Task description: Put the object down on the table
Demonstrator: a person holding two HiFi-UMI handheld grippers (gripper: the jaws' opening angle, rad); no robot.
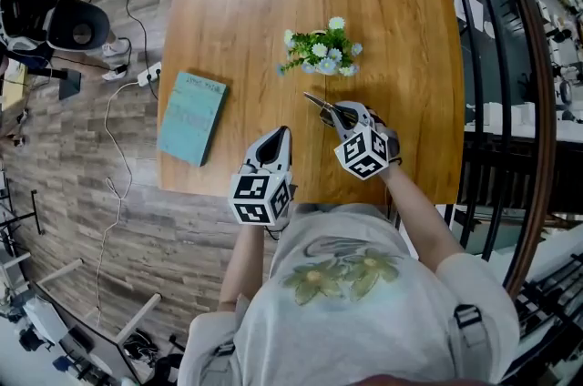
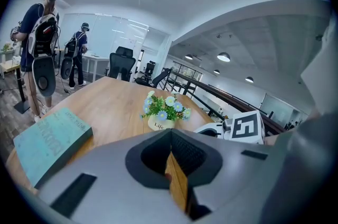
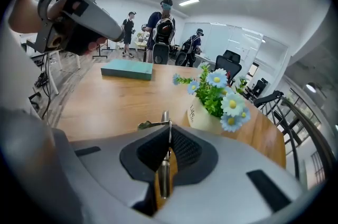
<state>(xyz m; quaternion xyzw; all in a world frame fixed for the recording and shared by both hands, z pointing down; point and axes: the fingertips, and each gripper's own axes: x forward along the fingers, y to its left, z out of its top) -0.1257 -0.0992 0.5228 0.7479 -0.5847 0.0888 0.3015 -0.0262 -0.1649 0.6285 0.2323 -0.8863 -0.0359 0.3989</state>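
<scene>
the right gripper (image 1: 339, 113) has its jaws clenched on a thin metal object (image 3: 164, 136) by the near edge of the desk (image 1: 246, 11) (left gripper (image 1: 281, 138) jaws closed, empty), so let go high it could bounce off.

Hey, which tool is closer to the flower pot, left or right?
Right. The right tool, gripping a metal object, is just short of the flower pot on the person's side; the left tool sits farther back, near the edge of the table.
</scene>
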